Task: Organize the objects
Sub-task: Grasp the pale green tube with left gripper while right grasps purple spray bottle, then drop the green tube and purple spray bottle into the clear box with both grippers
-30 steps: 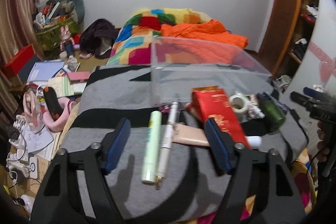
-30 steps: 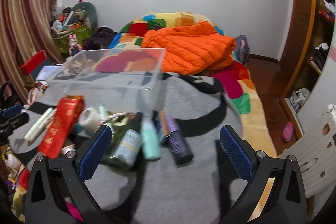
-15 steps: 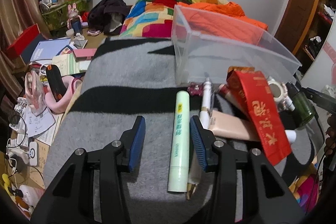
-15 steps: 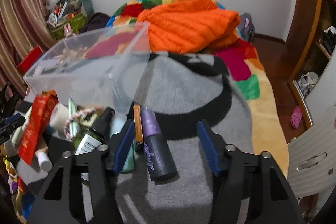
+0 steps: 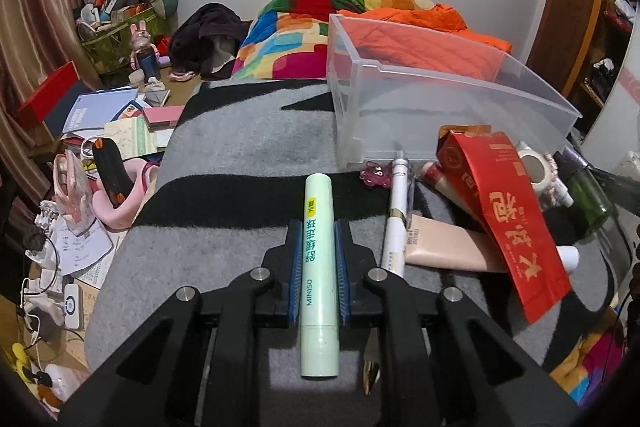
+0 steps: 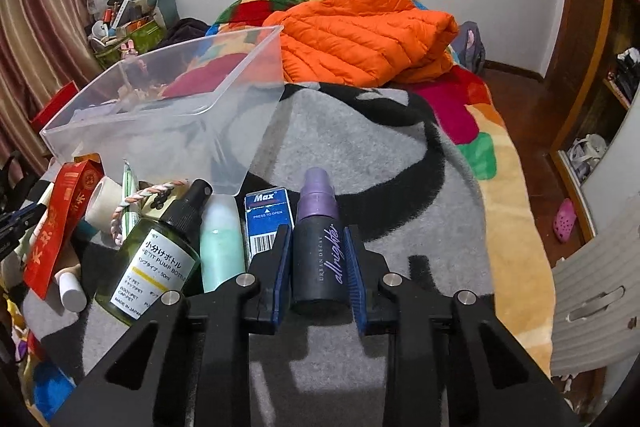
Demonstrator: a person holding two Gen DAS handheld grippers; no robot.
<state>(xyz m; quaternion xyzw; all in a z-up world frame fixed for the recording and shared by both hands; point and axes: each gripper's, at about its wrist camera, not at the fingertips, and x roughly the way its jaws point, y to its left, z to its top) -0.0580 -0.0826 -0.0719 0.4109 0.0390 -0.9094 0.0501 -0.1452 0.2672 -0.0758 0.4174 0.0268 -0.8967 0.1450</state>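
Observation:
A pale green MINISO tube [image 5: 320, 195] lies on the grey-and-black blanket [image 5: 240, 147]. My left gripper [image 5: 318, 227] is closing on it, and both blue pads press its sides. In the right wrist view a dark spray bottle with a purple cap [image 6: 318, 259] lies between the jaws of my right gripper [image 6: 318, 231]. Those jaws are closing too, with the pads against the bottle's sides. A clear plastic bin [image 5: 440, 99] stands just beyond the objects, seen also as the clear bin [image 6: 160, 123] at upper left.
Beside the tube lie a white pen [image 5: 398, 219], a beige tube [image 5: 448, 251] and a red packet [image 5: 508, 211]. Left of the spray bottle lie a blue Max box [image 6: 264, 219], a mint bottle [image 6: 222, 251] and a green pump bottle [image 6: 156, 263]. An orange jacket [image 6: 360, 31] lies behind.
Both grippers came down toward the blanket and their jaws closed from wide open: the left onto the green tube, the right onto the purple-capped spray bottle.

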